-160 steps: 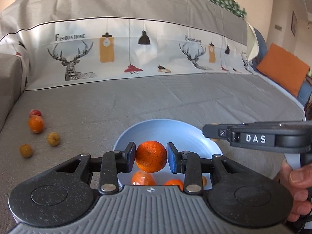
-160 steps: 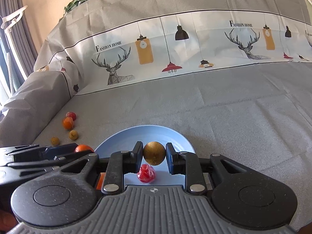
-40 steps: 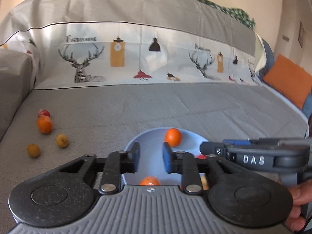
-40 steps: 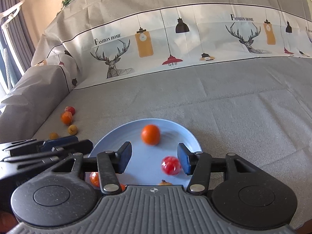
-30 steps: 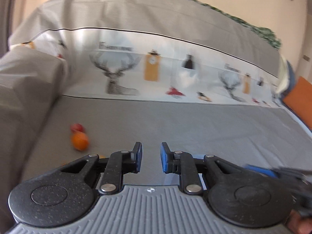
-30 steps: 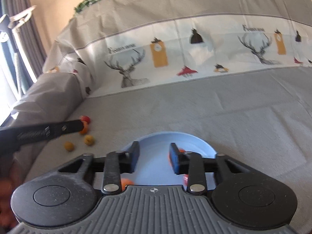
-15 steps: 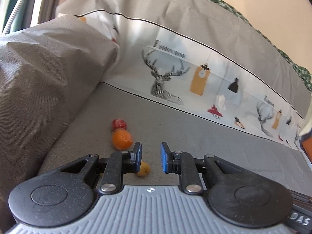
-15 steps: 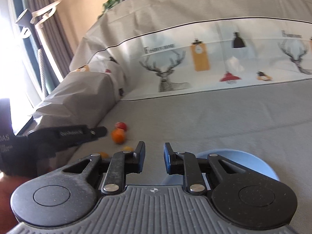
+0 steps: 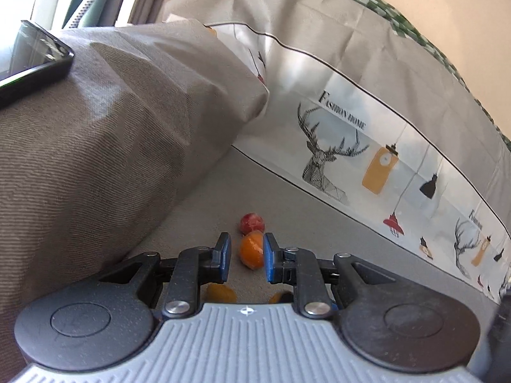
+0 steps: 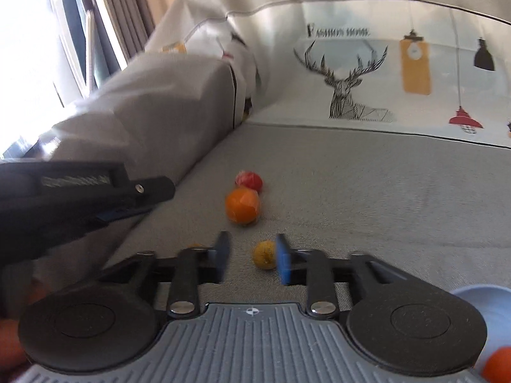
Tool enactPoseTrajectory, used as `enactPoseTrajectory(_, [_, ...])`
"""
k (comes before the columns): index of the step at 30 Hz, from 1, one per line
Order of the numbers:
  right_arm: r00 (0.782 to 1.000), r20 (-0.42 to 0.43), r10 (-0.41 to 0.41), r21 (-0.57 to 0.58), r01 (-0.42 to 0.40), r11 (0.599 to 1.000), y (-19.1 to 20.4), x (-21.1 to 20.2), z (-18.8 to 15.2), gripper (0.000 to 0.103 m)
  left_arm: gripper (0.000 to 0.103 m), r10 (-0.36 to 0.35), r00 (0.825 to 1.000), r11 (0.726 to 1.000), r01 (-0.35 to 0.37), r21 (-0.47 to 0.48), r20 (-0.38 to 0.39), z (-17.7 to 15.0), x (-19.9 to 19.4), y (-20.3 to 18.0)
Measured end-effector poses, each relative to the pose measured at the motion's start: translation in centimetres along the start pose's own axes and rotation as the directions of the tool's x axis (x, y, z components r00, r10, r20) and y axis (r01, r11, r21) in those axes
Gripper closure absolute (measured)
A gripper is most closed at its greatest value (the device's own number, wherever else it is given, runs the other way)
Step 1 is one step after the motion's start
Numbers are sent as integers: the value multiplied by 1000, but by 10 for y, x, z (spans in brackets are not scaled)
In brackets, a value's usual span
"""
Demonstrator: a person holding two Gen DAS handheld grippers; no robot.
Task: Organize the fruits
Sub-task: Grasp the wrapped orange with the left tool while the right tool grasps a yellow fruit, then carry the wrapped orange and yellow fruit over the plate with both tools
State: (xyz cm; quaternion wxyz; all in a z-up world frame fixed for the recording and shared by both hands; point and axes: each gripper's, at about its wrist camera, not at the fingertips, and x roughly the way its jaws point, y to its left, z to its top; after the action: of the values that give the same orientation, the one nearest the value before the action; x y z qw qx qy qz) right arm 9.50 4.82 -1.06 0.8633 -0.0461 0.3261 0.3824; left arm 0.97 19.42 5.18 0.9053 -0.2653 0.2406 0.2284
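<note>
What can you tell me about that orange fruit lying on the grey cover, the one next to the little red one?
The orange fruit is round, bright and slightly glossy, perhaps wrapped in clear film. It lies on the grey cover near the armrest, right against the smaller red fruit behind it. Two small yellow fruits lie nearer the cameras. In the left wrist view it sits beyond the open left gripper, framed between its blue pads and not held.

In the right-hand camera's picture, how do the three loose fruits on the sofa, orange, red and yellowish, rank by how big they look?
1. orange fruit
2 and 3. red fruit and yellowish fruit: alike; the red one is partly hidden and farther away, so unsure.
</note>
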Motion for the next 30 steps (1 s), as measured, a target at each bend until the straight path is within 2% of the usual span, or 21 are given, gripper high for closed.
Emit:
enactPoseTrajectory(1, [1000, -8, -6, -6, 6, 1000, 0, 7, 0, 53, 81, -5, 1000, 1000, 5, 7, -5, 0, 1, -1])
enactPoseTrajectory(5, [997, -75, -29, -26, 27, 999, -2, 34, -4, 55, 78, -22, 999, 1000, 22, 18, -33, -2, 10, -3])
enactPoseTrajectory(6, [995, -92, -30, -21, 28, 999, -4, 37, -6, 61, 78, -20, 999, 1000, 20, 18, -39, -2, 14, -3])
enactPoseTrajectory(7, [994, -102, -39, -9, 38, 999, -6, 39, -7, 76, 78, -19, 999, 1000, 19, 17, -45, -2, 17, -3])
enactPoseTrajectory(11, [994, -81, -72, 30, 74, 997, -10, 27, 1, 76, 73, -19, 996, 1000, 20, 5, -82, -3, 33, -2])
enactPoseTrajectory(16, [988, -43, -151, 179, 156, 971, -36, 2, 25, 76, 45, -4, 994, 998, 10, 56, -107, -6, 51, -11])
enactPoseTrajectory(18, [986, -44, -160, 273, 166, 947, -52, -5, 30, 76, 28, 15, 993, 997, -7, 76, -115, -7, 59, -17])
enactPoseTrajectory(20, [983, -44, -177, 324, 181, 929, -62, -10, 33, 76, 21, 38, 990, 996, -26, 86, -136, -7, 71, -23])
enactPoseTrajectory(23, [982, -18, -187, 343, 181, 922, -66, -15, 38, 76, 21, 87, 985, 991, -71, 110, -150, -6, 88, -30])
enactPoseTrajectory(28, [979, -15, -204, 353, 196, 915, -70, -18, 39, 76, 22, 128, 981, 979, -101, 178, -146, -7, 117, -41])
enactPoseTrajectory(29, [978, -18, -208, 357, 200, 912, -72, -18, 38, 76, 27, 134, 980, 975, -104, 195, -147, -8, 121, -42])
enactPoseTrajectory(30, [977, -20, -213, 360, 205, 910, -74, -19, 37, 76, 37, 145, 979, 970, -112, 217, -144, -10, 123, -43])
